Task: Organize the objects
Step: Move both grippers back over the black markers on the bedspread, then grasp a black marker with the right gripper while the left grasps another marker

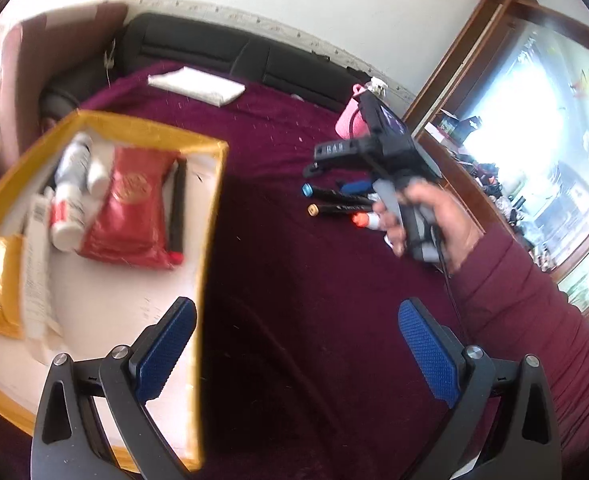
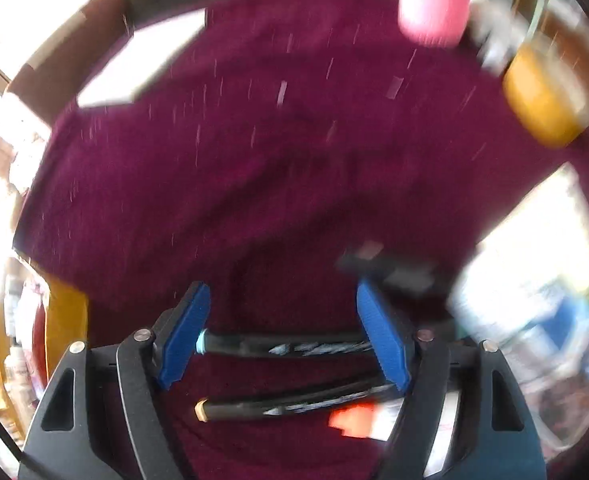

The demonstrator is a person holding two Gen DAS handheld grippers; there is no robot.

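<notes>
Left wrist view: maroon cloth [image 1: 294,248] biggest; yellow-rimmed box [image 1: 210,240] is my landmark, resting on it. Inside box: red pouch [image 1: 134,208], white bottles [image 1: 72,184], black marker [image 1: 177,208]. Right of box, well apart: loose markers, blue-capped marker [image 1: 334,194] farthest. My left gripper [image 1: 296,344] wide, empty, beside box rim. My right gripper [image 2: 282,334] wide, straddling blue-capped marker [image 2: 282,346], not yet pinching. I judge marker light, stiff, slick; take mid-barrel. Barrel print blurred, unreadable.

words: none can be read | print on markers [image 2: 290,347] between the fingers: too blurry
</notes>
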